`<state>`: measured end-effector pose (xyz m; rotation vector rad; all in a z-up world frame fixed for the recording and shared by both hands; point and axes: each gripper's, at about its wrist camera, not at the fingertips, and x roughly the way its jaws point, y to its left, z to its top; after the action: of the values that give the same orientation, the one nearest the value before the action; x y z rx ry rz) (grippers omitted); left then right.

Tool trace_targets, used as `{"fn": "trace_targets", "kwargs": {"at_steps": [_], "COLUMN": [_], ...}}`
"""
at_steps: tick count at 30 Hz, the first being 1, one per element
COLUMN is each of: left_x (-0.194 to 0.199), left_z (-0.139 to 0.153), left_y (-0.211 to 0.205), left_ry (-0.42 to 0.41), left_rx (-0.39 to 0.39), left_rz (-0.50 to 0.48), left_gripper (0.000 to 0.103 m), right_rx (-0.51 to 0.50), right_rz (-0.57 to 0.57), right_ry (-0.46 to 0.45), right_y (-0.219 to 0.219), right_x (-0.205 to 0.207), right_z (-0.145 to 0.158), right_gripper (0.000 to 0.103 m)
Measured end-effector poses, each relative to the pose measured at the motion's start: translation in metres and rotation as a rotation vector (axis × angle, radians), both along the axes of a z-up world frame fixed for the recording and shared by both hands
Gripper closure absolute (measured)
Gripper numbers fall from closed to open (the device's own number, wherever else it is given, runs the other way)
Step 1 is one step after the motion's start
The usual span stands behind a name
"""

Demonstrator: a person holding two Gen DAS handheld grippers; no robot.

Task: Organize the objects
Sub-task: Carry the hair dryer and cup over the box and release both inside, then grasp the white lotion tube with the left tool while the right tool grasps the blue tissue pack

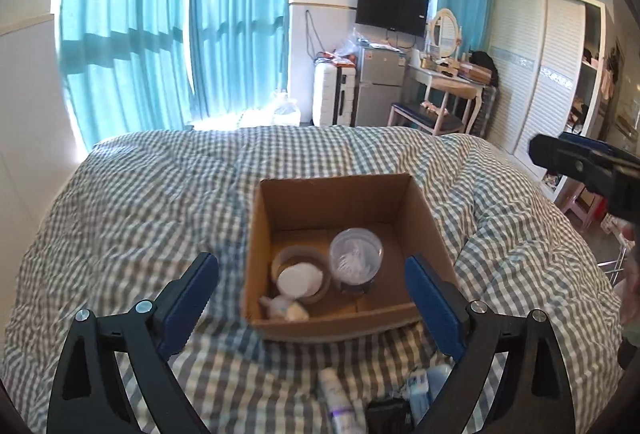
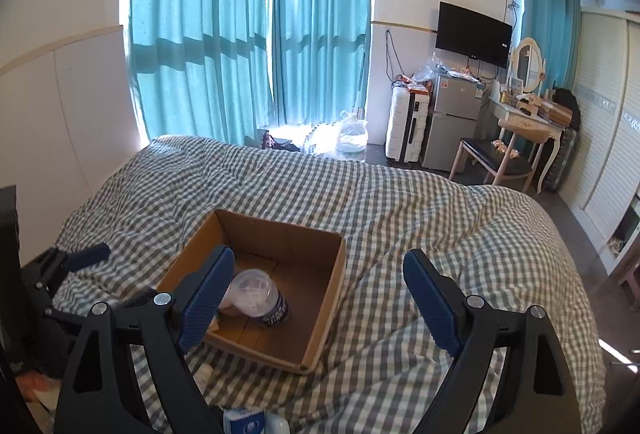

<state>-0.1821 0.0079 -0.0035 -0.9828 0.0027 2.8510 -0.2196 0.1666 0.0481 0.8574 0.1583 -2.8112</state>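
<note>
Both grippers hover wide apart and empty over the checked duvet (image 1: 160, 201): left gripper (image 1: 312, 298), right gripper (image 2: 320, 294). The cardboard box (image 1: 424, 234) holds a clear lidded jar (image 1: 356, 254) and tape roll (image 1: 300, 274); a white bottle (image 1: 336, 394) lies near.

Left tool (image 1: 312, 298) jaws spread wide, nothing held — right tool (image 2: 318, 294) likewise, both level.

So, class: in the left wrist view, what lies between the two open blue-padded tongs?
The brown cardboard box on the checked quilt, holding a clear plastic jar and a tape roll, sits between the left tongs.
</note>
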Motion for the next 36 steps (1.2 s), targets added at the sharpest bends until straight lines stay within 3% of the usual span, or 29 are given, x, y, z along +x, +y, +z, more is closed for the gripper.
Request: {"fn": "trace_targets", "kwargs": {"at_steps": [6, 13, 20, 27, 36], "left_x": [0.026, 0.047, 0.057, 0.055, 0.037], "left_z": [-0.001, -0.016, -0.057, -0.106, -0.150], "left_y": [-0.023, -0.041, -0.041, -0.009, 0.020], "left_ry": [-0.027, -0.055, -0.142, -0.255, -0.340], "left_rx": [-0.009, -0.010, -0.007, -0.046, -0.134], "left_rz": [0.058, 0.106, 0.119, 0.071, 0.055], "left_gripper": [0.006, 0.005, 0.005, 0.005, 0.005], "right_rx": [0.051, 0.077, 0.100, 0.153, 0.143], "right_rz": [0.033, 0.063, 0.066, 0.051, 0.075], "right_ry": [-0.009, -0.060, -0.134, -0.182, -0.251], "right_y": [-0.016, -0.031, -0.035, -0.028, -0.026], "right_x": [0.038, 0.062, 0.067, 0.062, 0.055], "right_z": [-0.009, -0.047, -0.094, -0.136, -0.165], "right_gripper": [0.016, 0.016, 0.016, 0.016, 0.016]}}
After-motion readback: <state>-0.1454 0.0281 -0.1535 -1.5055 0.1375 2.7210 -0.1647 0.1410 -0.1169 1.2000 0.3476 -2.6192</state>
